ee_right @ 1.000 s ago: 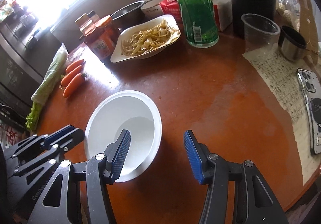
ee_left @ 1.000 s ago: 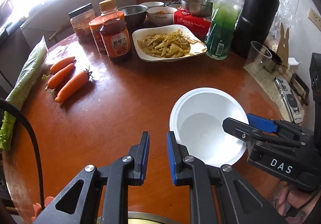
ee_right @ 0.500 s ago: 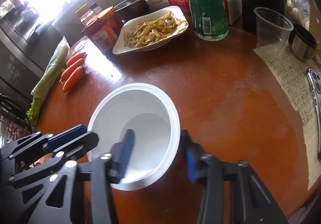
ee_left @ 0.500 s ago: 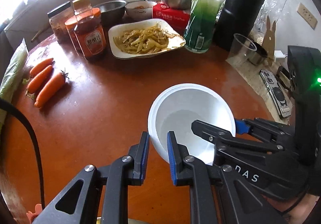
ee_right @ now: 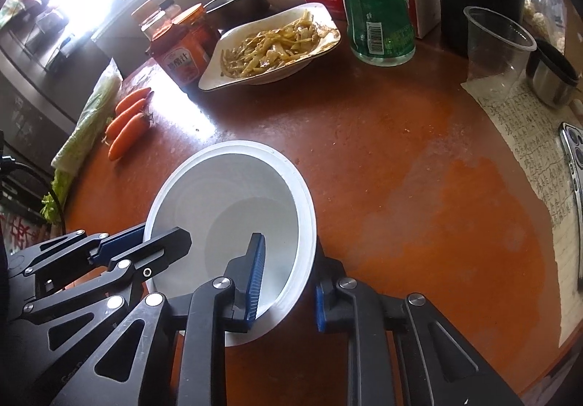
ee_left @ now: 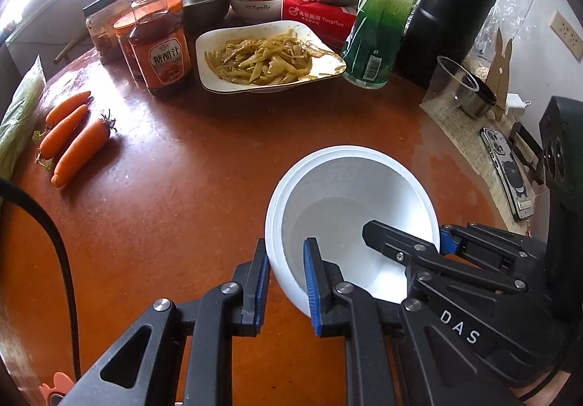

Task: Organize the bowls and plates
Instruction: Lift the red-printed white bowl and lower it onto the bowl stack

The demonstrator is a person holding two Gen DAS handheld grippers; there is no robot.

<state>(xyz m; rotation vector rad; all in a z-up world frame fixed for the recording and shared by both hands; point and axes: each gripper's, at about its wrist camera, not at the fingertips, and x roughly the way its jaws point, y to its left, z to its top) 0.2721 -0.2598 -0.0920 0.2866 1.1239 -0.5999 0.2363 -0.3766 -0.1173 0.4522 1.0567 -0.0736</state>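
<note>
A white empty bowl is held tilted above the round brown table; it also shows in the right wrist view. My left gripper straddles the bowl's near-left rim, one finger inside and one outside. My right gripper is shut on the bowl's right rim, one finger inside and one outside. A white plate of yellow stir-fried strips sits at the table's far middle. A white "Family" bowl and steel bowls stand behind it.
Sauce jars stand at far left, three carrots and a leafy vegetable at left. A green bottle, black thermos, plastic cup, paper and phone line the right side.
The right gripper closed on the bowl's rim and lifted and tilted it. The bowl came toward the left gripper, whose fingers now straddle its rim.
</note>
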